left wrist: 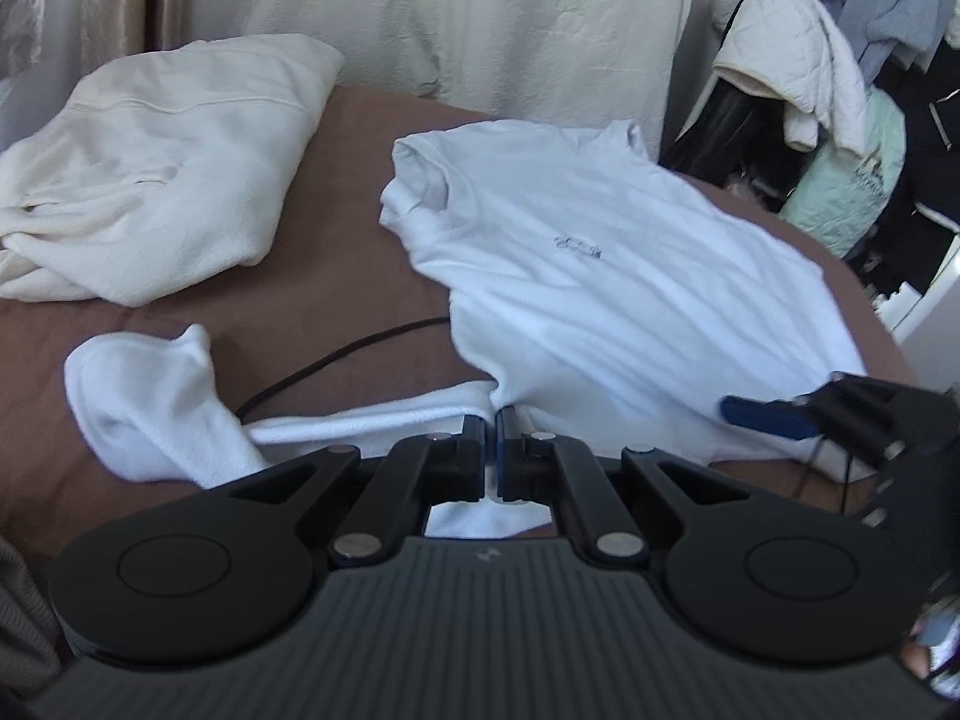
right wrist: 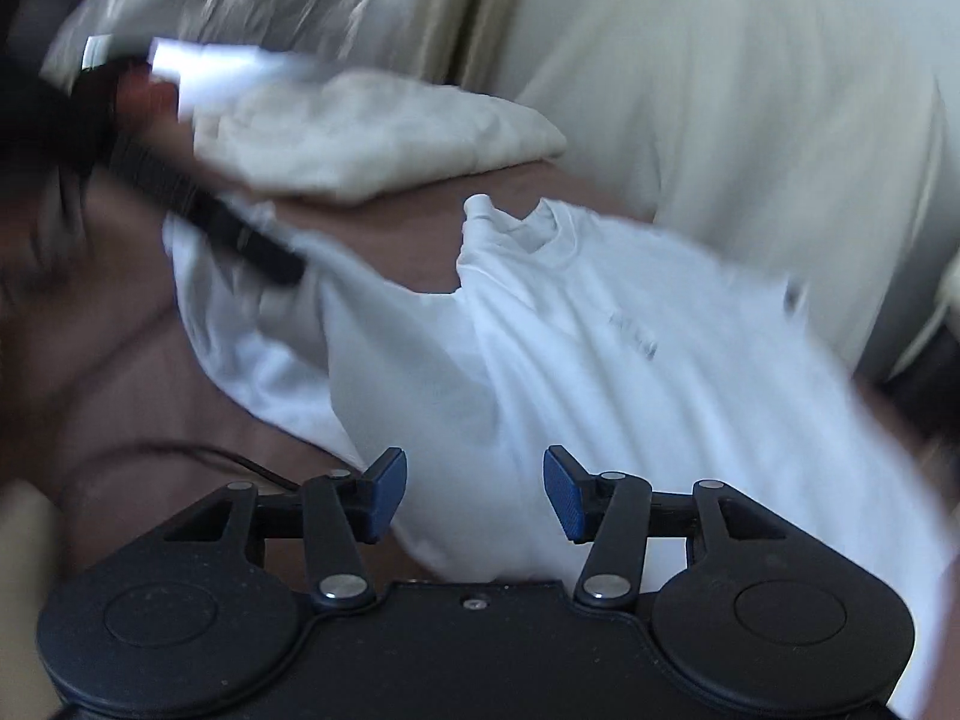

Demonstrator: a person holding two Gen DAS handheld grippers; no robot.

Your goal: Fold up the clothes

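Observation:
A white T-shirt [left wrist: 600, 276] with a small chest print lies spread on a brown bed [left wrist: 360, 228], collar toward the far side. My left gripper [left wrist: 493, 420] is shut on the shirt's near edge, where the cloth bunches between the pads. A loose white sleeve [left wrist: 138, 396] trails to its left. My right gripper [right wrist: 474, 492] hovers open just above the shirt's [right wrist: 600, 372] lower part, nothing between its blue pads [right wrist: 384, 498]. In the left wrist view it enters from the right [left wrist: 780, 414]. The right wrist view is blurred; the left gripper [right wrist: 240, 234] shows there as a dark streak.
A folded cream hoodie [left wrist: 156, 174] lies at the bed's back left. A thin black cable [left wrist: 336, 354] runs across the bed near the shirt. A cream cover [left wrist: 480, 18] hangs behind the bed. Hanging clothes [left wrist: 852, 60] crowd the right side beyond the bed's edge.

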